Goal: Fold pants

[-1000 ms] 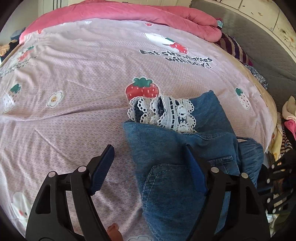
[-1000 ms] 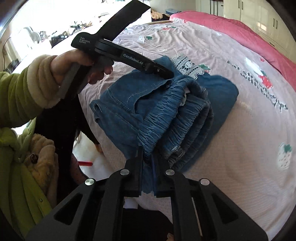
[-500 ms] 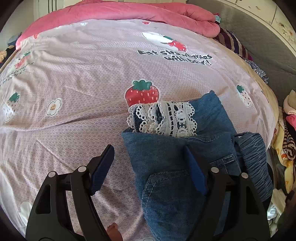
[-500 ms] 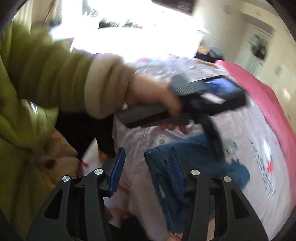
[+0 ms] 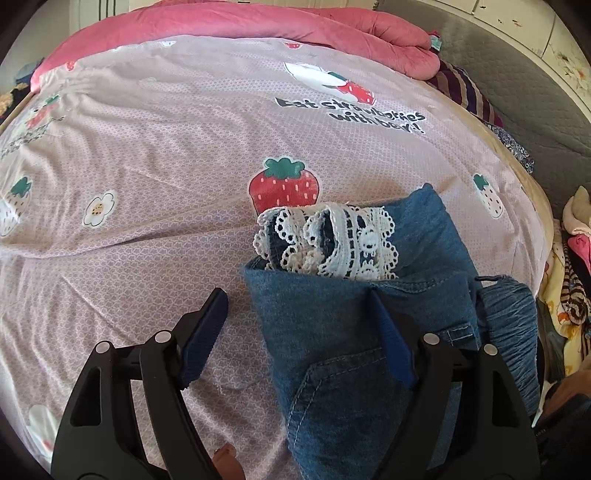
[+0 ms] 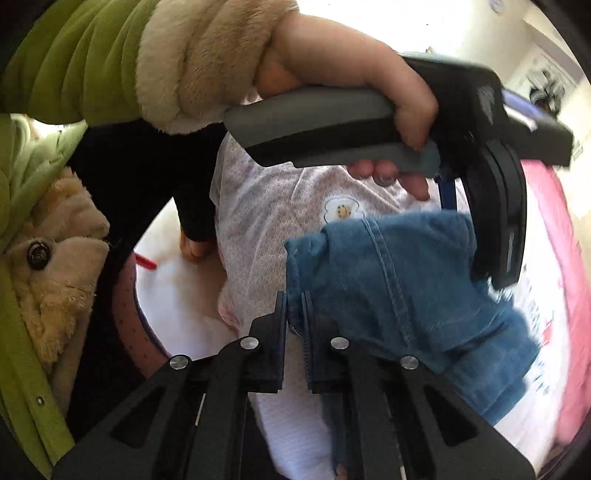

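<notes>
The folded blue denim pants with a white lace cuff lie on the pink strawberry bedsheet. My left gripper is open above the pants' left edge; one finger is over the sheet, the other over the denim. In the right wrist view the pants lie at the bed's near edge. My right gripper is nearly shut, with the denim corner at its tips. The left gripper's body, held in a hand, hovers above the pants.
A pink quilt lies along the far side of the bed. Striped and patterned clothes are piled at the right edge, more beside the bed. The person's green jacket fills the left of the right wrist view.
My right gripper opened, swung away from the pants, then came back and closed near the denim corner at the bed's edge. The left gripper stayed open and barely moved.
</notes>
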A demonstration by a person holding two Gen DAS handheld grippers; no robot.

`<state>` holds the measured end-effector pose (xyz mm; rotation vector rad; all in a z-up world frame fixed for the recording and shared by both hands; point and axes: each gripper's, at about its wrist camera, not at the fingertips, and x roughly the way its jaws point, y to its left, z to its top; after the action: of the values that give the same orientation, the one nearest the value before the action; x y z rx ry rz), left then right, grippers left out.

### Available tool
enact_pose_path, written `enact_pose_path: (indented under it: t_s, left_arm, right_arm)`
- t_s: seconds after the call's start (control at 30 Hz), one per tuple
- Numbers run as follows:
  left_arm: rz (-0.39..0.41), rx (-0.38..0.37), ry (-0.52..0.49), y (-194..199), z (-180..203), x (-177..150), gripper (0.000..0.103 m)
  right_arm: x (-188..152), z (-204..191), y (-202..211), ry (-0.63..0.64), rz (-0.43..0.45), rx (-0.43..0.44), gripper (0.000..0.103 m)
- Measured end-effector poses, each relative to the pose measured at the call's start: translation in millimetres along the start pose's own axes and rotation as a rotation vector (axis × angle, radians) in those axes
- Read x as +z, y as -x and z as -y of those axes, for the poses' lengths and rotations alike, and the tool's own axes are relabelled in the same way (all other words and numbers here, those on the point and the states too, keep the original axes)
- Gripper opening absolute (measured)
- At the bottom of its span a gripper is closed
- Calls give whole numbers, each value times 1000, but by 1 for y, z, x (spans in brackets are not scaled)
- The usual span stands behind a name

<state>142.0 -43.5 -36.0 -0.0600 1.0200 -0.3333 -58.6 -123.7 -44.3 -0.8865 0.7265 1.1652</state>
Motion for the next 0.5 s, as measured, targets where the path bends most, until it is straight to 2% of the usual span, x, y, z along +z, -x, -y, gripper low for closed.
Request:
enact_pose_path:
  t_s: [0.23, 0.27, 0.4, 0.5]
  left_arm:
    - [5, 1, -4, -1, 1, 0, 71]
    - [6, 1, -4, -1, 1, 0, 72]
    - [19, 2, -4, 3, 1, -1, 71]
    - [29, 3, -4, 7, 2, -2, 71]
  right_arm:
    - [-9, 11, 0, -137, 42, 60, 8]
    - [-9, 13, 2, -170, 51, 75, 11]
    - [-13, 17, 27, -289, 142, 135, 11]
    - [-15, 19, 45, -356, 212, 137, 23]
